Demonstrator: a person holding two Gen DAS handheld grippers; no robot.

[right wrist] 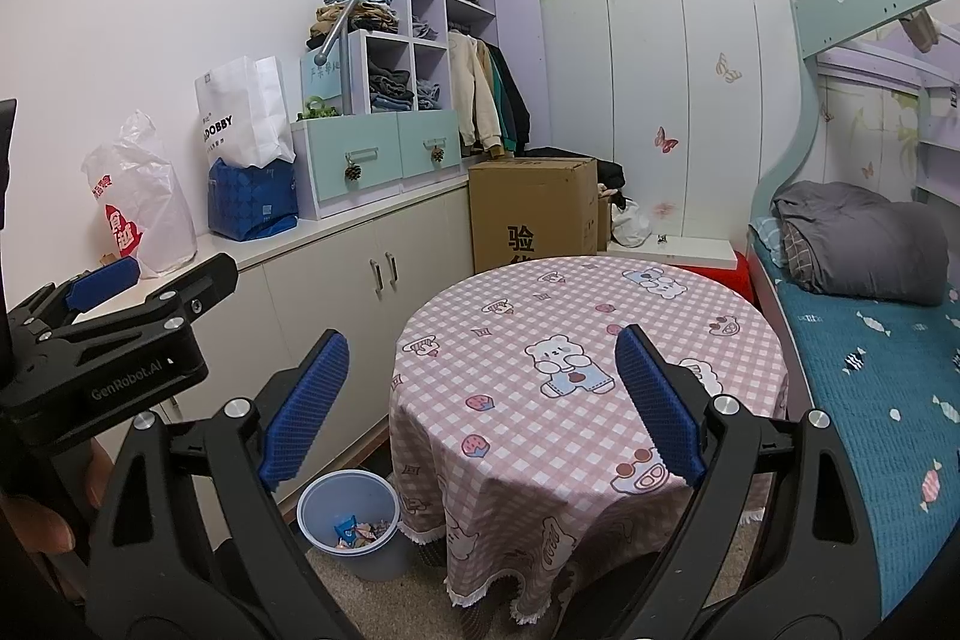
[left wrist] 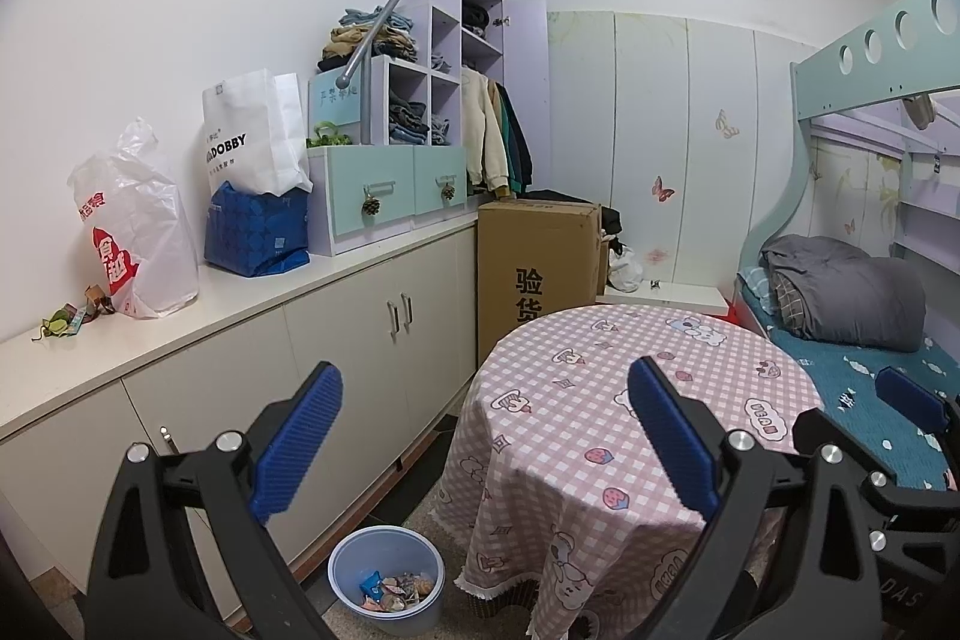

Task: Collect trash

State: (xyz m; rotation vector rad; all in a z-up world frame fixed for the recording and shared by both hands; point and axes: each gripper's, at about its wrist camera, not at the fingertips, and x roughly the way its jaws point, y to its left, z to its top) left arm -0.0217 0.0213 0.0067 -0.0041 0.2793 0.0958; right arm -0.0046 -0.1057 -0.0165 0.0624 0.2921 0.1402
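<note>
A pale blue bin [left wrist: 387,580] stands on the floor left of the round table; it holds several coloured wrappers [left wrist: 396,592]. It also shows in the right wrist view [right wrist: 351,523]. Loose scraps of trash [left wrist: 75,316] lie on the cabinet top at the far left. My left gripper [left wrist: 486,439] is open and empty, held above the table's left edge. My right gripper [right wrist: 483,403] is open and empty over the table. The left gripper also shows in the right wrist view [right wrist: 102,298], and a right fingertip [left wrist: 909,397] shows in the left wrist view.
A round table with a pink checked cloth [left wrist: 606,400] fills the middle. A white cabinet counter [left wrist: 252,292] runs along the left wall with plastic bags [left wrist: 141,232] and drawers. A cardboard box [left wrist: 537,262] stands behind the table. A bunk bed [right wrist: 870,358] is on the right.
</note>
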